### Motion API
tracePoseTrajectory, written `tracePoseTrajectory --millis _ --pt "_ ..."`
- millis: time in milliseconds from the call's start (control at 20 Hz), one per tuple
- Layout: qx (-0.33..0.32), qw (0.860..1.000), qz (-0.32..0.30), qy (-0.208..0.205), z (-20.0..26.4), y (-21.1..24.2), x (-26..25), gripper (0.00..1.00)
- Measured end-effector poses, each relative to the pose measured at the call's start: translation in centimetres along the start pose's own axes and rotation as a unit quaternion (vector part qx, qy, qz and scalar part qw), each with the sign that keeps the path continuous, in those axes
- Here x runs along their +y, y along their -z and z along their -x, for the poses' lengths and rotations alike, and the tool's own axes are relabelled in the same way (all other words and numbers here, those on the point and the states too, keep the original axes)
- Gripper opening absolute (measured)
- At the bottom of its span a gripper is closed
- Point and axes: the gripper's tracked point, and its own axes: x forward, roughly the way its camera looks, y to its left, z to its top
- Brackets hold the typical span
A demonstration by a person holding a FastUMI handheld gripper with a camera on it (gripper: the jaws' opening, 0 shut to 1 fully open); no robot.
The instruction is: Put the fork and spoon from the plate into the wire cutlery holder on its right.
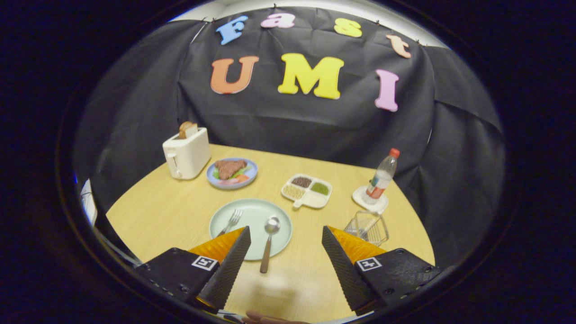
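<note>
Two utensils on green plate (252, 211): fork (230, 222) left, spoon (268, 240) right, handle overhanging rim. Your gripper (284, 243) gapes wide, empty. Spoon looks light, stiff, slippery: pinch overhanging handle. Wire holder (368, 227) right of plate.

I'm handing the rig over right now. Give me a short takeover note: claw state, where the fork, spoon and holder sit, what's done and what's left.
Claw: open, holding nothing, hovering over the near side of the wooden table, fingers apart.
Silver metal fork: lying on the left part of the pale green round plate, just ahead of the left finger.
Metal spoon with brown handle: on the plate, between the fingers, handle overhanging the near rim.
Wire cutlery holder: right of the plate, just beyond the right finger; looks empty.
Done: nothing moved yet.
Left: pick up fork and spoon, place both in the holder.
</note>
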Motion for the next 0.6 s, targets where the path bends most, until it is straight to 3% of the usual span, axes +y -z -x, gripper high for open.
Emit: tracePoseTrajectory --millis 150,600 --pt "0.072 0.997 -0.01 -0.019 -1.8 3.5 1.0 0.96" --pt "0.173 0.983 0.042 -0.037 -5.5 7.7 2.3 0.92"
